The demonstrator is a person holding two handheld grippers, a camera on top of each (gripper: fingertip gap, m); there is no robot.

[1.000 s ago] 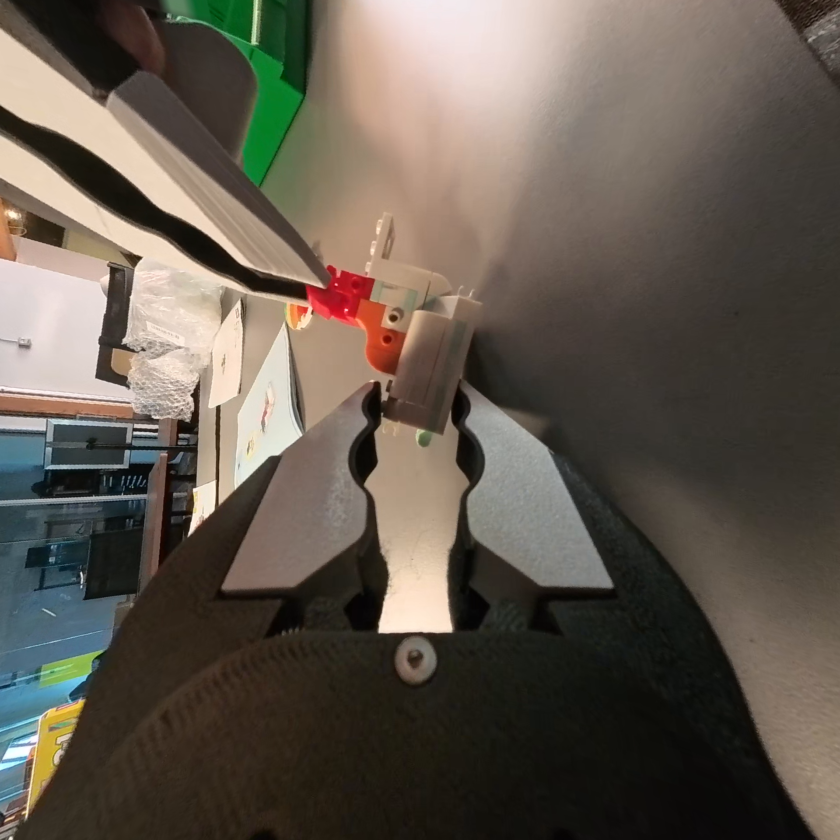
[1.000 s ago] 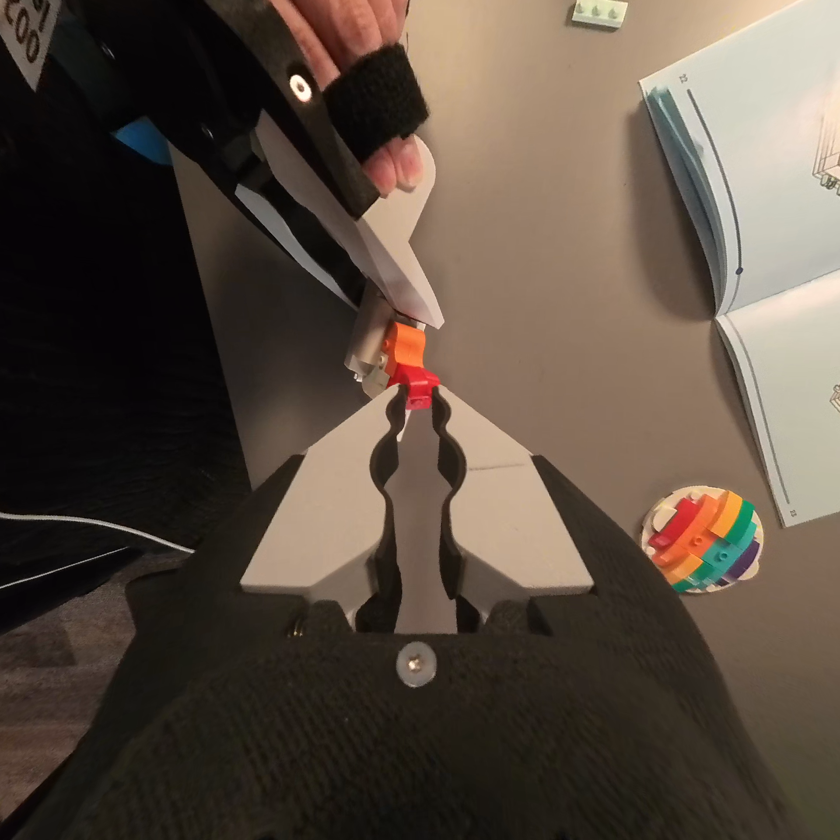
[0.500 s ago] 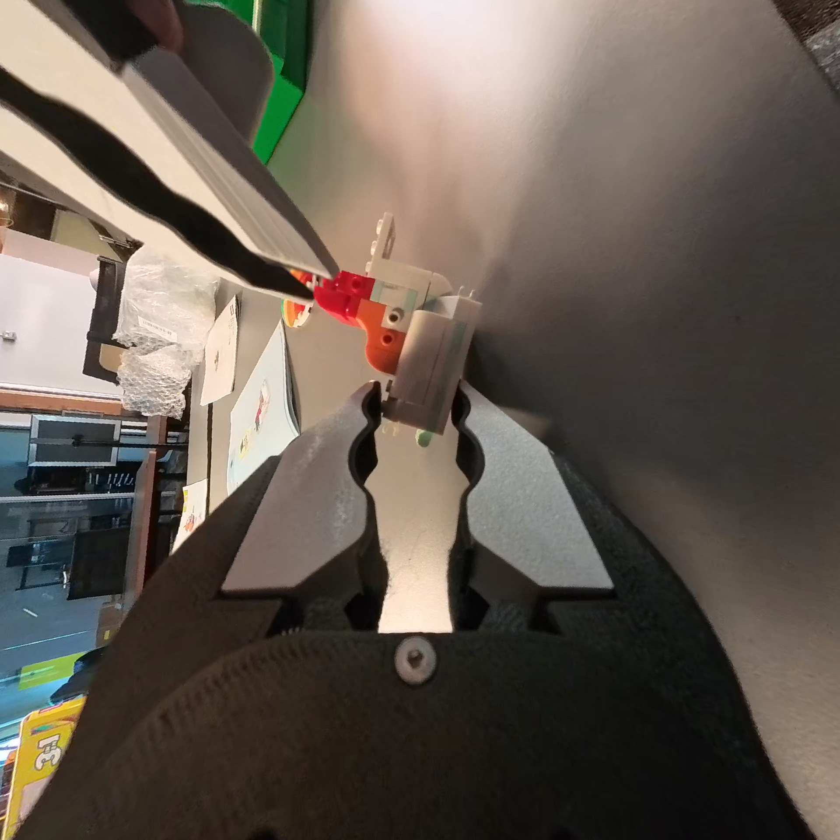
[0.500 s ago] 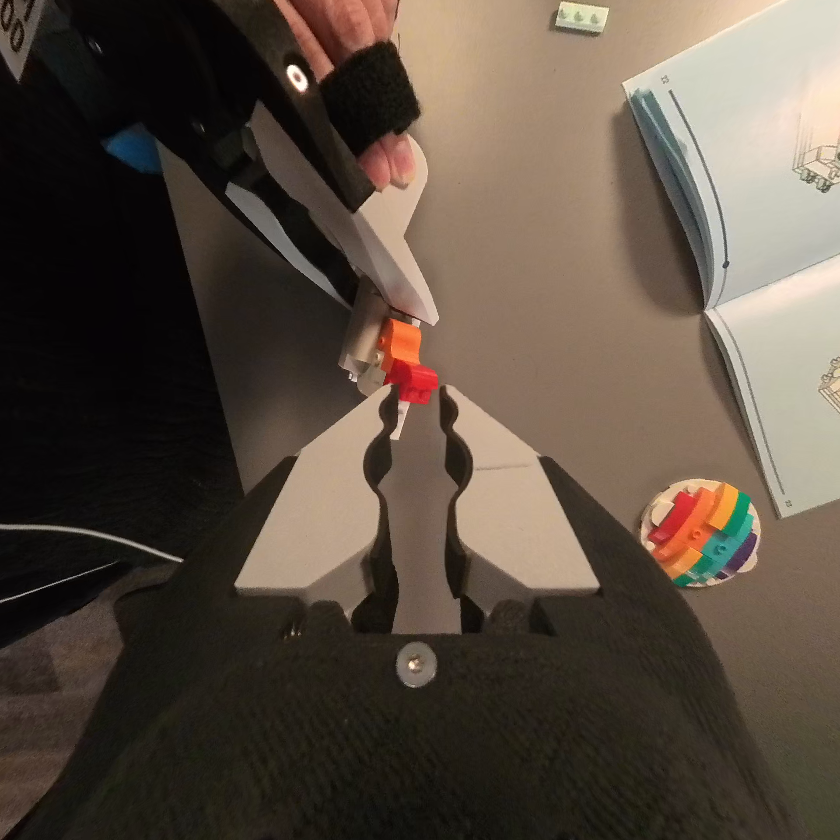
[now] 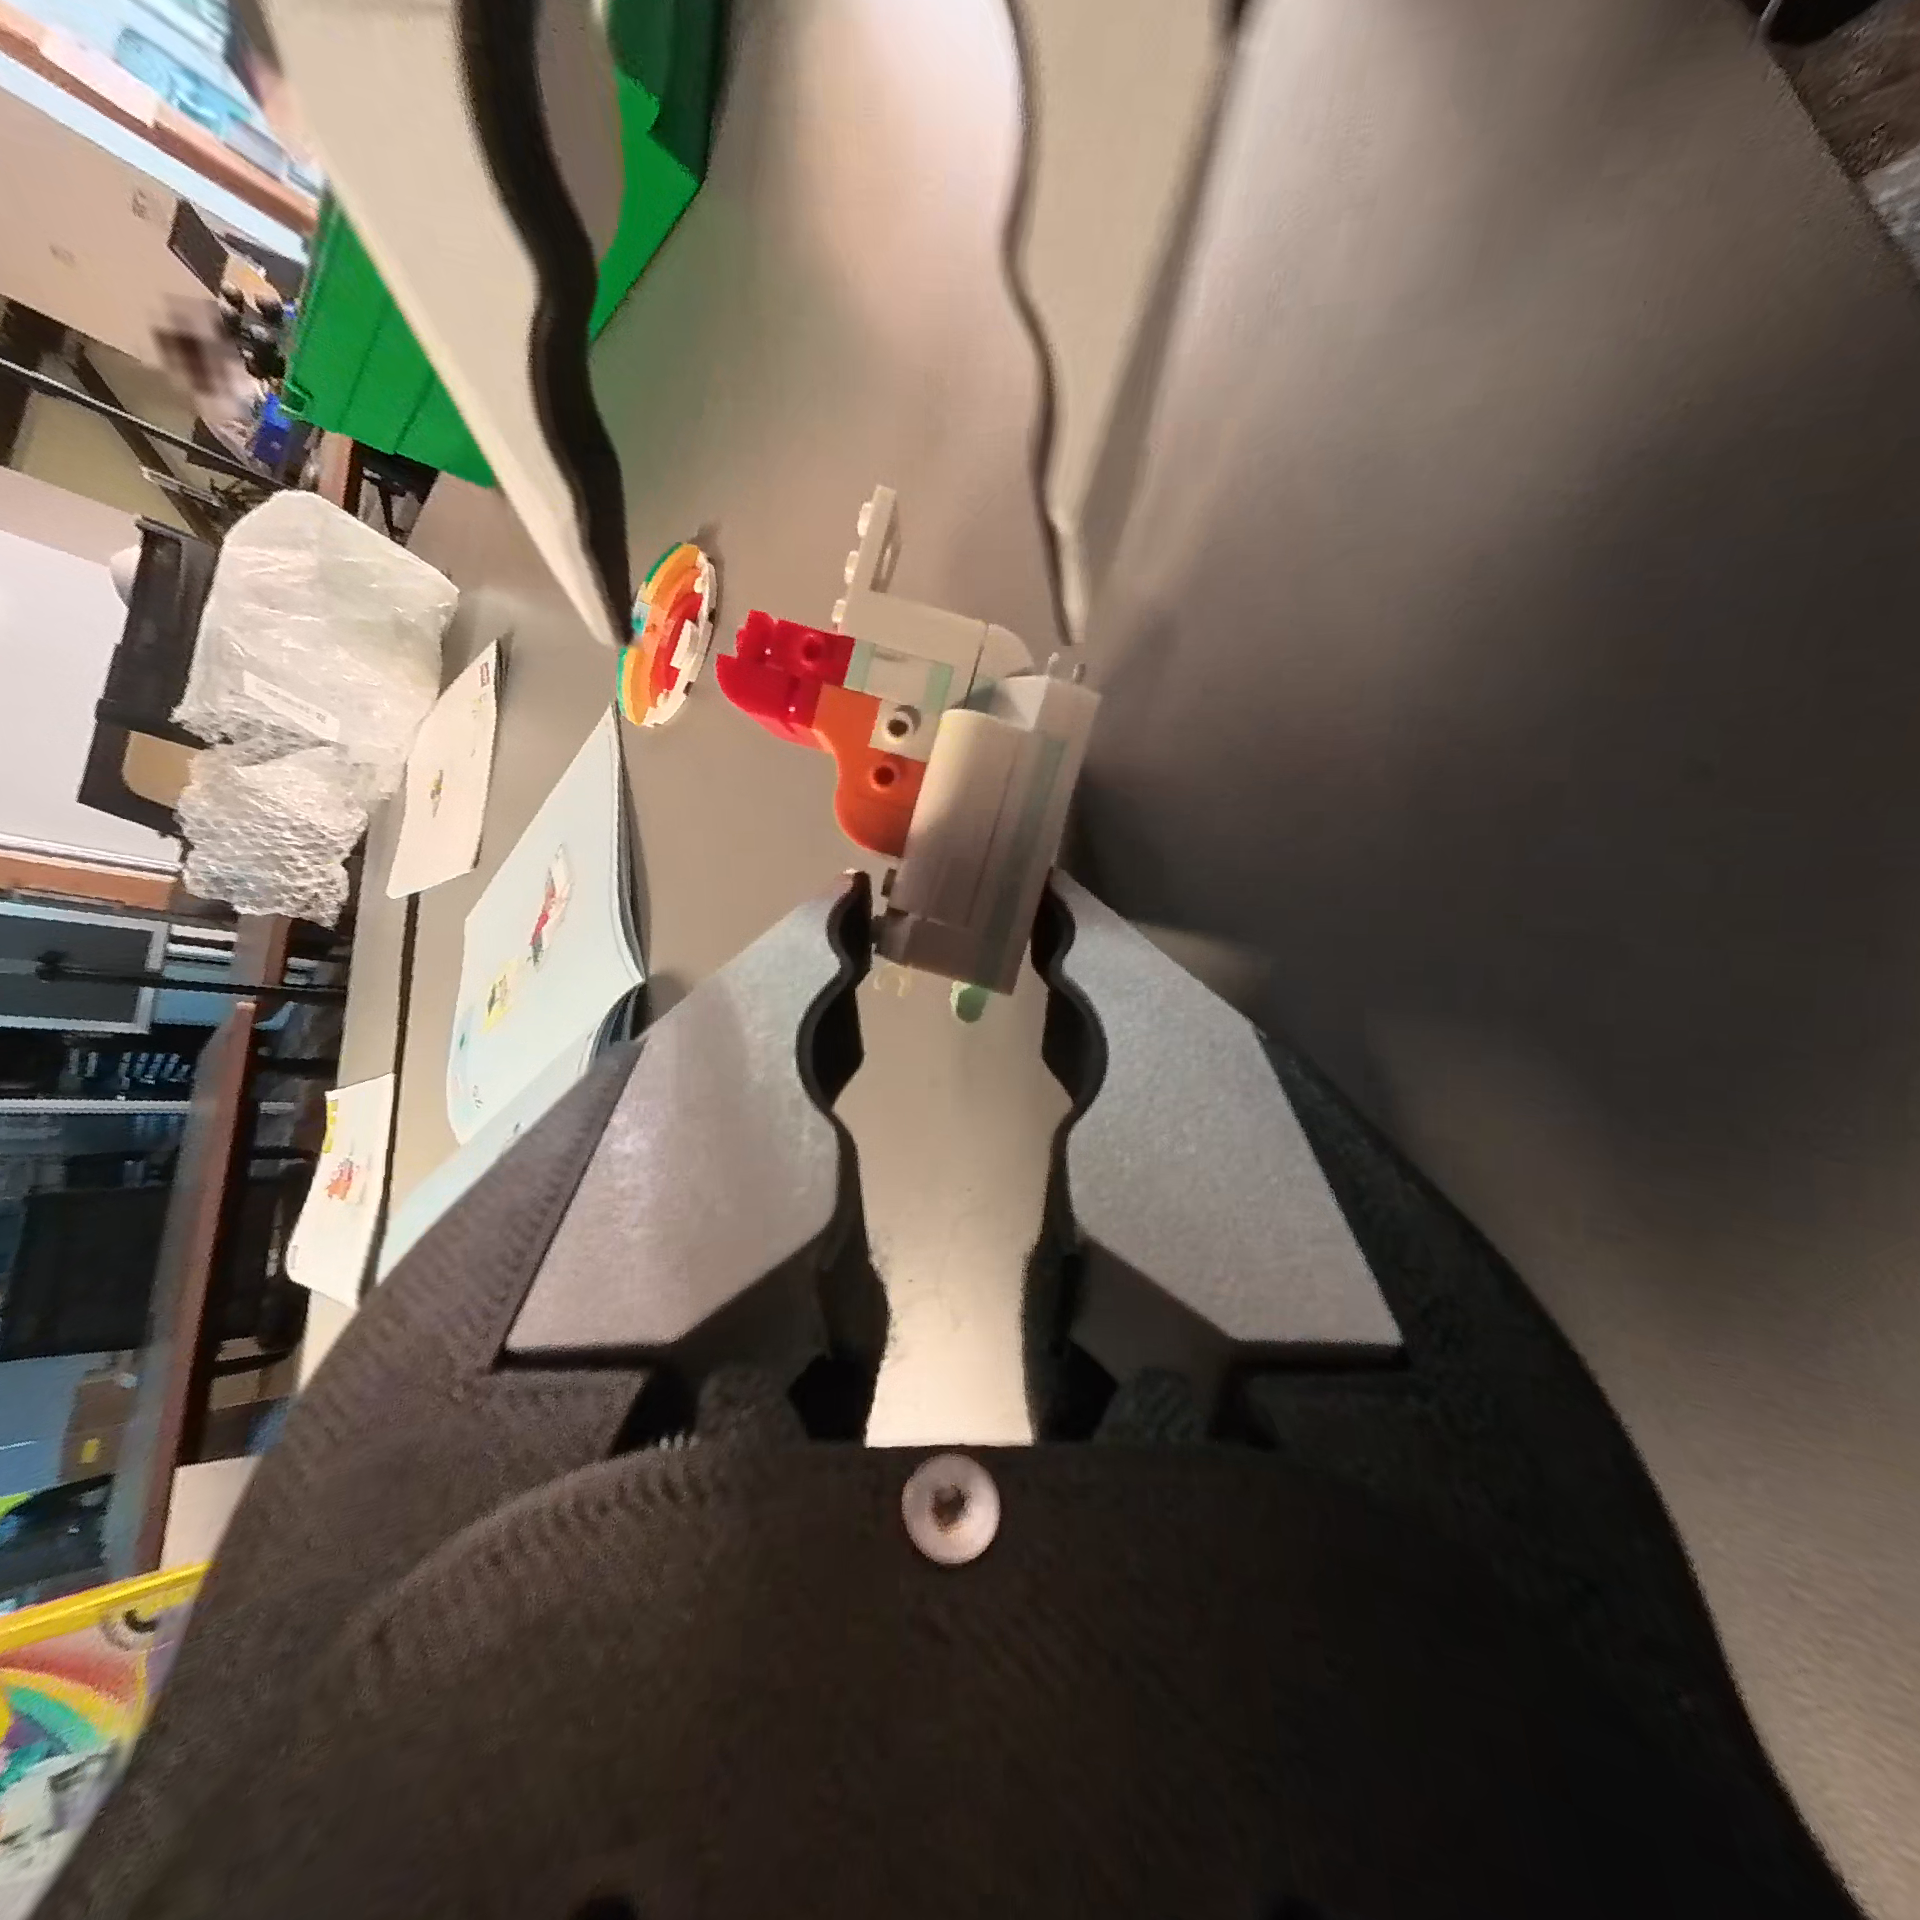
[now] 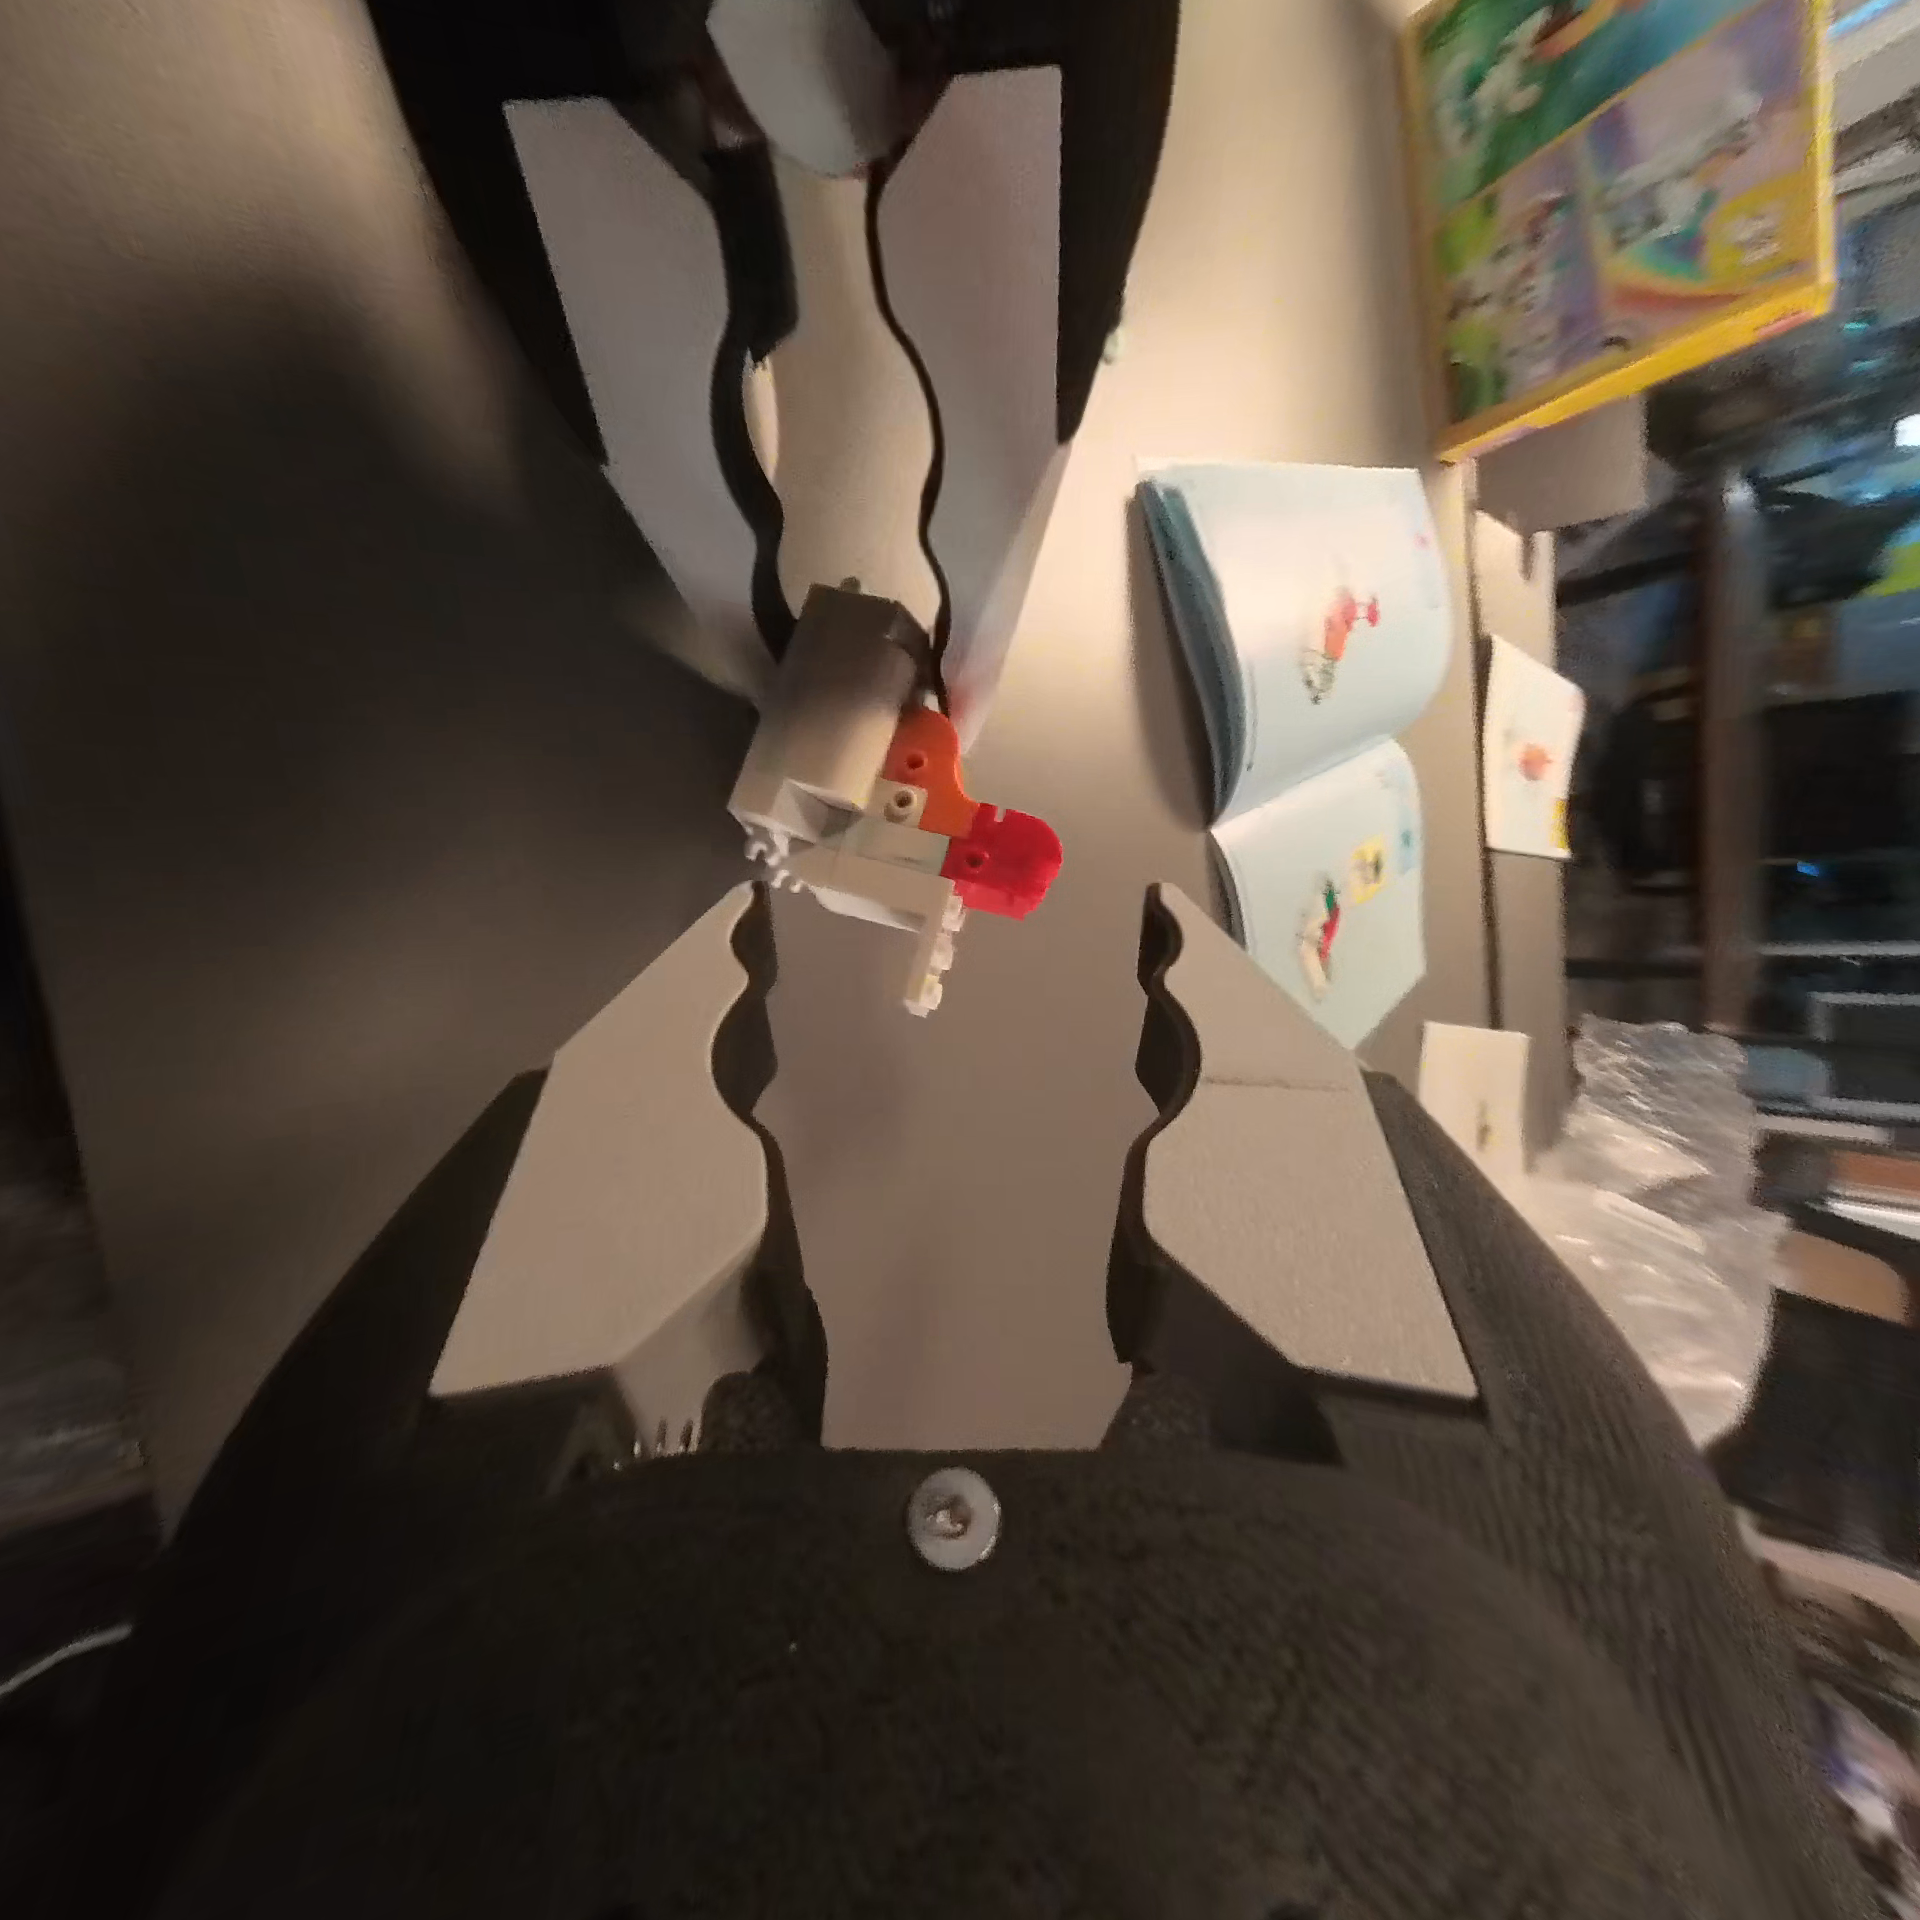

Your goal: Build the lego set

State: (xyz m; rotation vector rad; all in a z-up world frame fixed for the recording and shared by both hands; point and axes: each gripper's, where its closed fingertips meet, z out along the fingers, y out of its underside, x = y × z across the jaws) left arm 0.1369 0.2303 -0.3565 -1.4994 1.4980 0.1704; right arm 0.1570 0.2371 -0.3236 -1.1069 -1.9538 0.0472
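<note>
- Between the tips of my left tool (image 5: 945, 914), in the left wrist view, sits the lego model (image 5: 940, 769), held by its grey block end above the bench (image 5: 1455, 727).
- Its red (image 5: 784, 670) and orange (image 5: 868, 774) pieces stick out free, and a thin white plate stands at the top.
- I judge it light and stiff, but the small pieces can snap off, so the solid grey block is the safe place to hold.
- From the right wrist view, my right tool (image 6: 951, 914) is wide apart and empty, just beside the model.
- Farther off lie the instruction booklet (image 6: 1320, 665) and the set box (image 6: 1621, 197).
</note>
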